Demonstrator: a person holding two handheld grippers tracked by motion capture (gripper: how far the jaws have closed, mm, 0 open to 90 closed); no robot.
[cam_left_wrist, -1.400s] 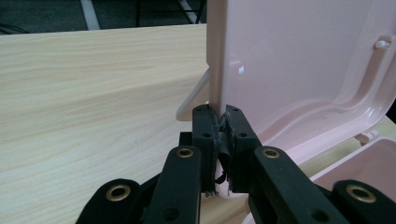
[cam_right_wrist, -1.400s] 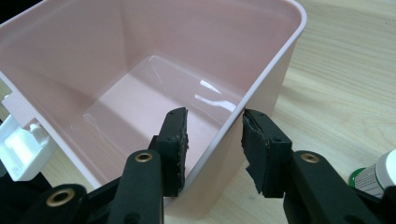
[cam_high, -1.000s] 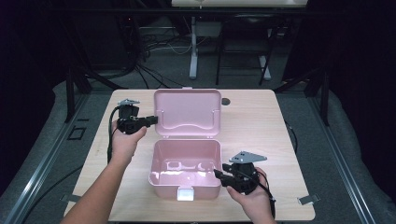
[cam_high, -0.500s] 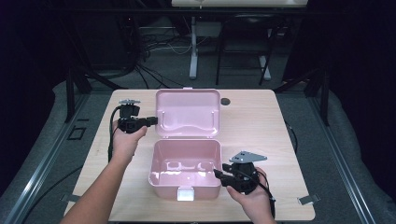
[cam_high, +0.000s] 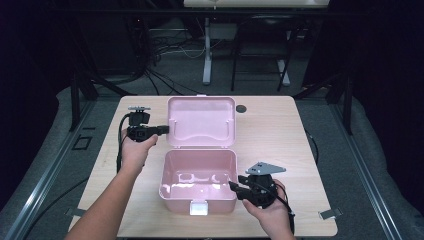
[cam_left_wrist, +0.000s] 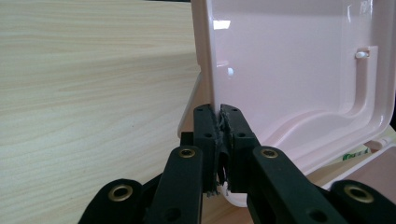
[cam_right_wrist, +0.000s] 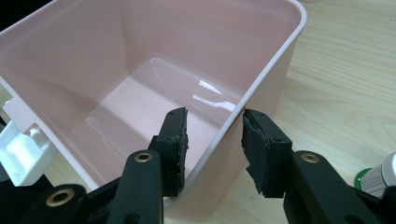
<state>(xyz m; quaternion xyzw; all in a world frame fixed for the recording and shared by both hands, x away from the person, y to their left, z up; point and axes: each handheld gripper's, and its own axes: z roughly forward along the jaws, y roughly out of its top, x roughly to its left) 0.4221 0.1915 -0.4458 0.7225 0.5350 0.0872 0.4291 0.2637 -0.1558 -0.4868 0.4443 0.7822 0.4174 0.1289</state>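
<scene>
A: From the high view? The pink box (cam_high: 198, 181) sits open on the tabletop (cam_high: 280, 135).
B: Left gripper view: the left gripper (cam_left_wrist: 220, 116) has its jaws clamped on the lid (cam_left_wrist: 289, 65) edge.
A: Right gripper view: the right gripper (cam_right_wrist: 214, 122) straddles the box wall, jaws apart, not pressing.

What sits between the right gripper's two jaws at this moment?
The pink box's side wall stands between the right gripper's jaws, one inside, one outside; in the right gripper view the pads are not pressing on it.
</scene>
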